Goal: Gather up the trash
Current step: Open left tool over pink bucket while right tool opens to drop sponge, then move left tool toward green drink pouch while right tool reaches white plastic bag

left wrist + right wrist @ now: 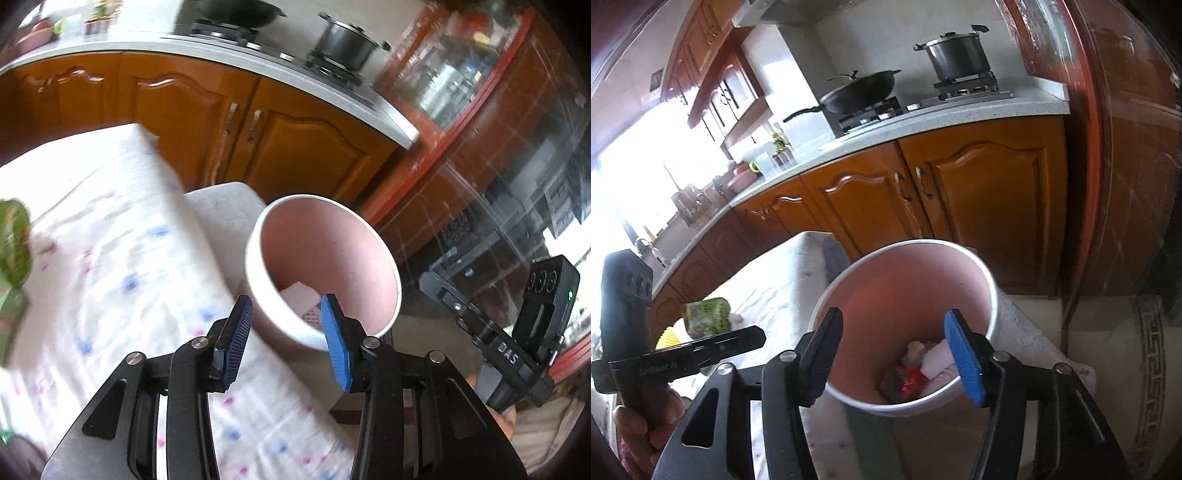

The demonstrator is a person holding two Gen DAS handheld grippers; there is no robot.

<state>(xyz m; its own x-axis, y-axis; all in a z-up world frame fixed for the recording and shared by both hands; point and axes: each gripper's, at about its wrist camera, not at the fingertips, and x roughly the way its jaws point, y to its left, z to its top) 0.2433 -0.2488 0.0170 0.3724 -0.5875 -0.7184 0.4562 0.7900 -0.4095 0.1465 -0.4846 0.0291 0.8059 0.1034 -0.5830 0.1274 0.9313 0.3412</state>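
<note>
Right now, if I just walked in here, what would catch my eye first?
Probably the pink bin with its white rim, standing beside the cloth-covered table, with scraps of trash at its bottom. Next, the two pairs of blue-padded tongs, the right tongs and the left tongs, both open and empty over it. Behind, a steel pot and a dark wok sit on the stove.

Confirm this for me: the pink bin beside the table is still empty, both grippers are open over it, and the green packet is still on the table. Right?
Not quite: the pink bin is not empty. The right wrist view shows wrappers and a white scrap at its bottom. The rest holds: the left gripper and right gripper are open with nothing between the fingers, and the green packet lies on the table.
</note>
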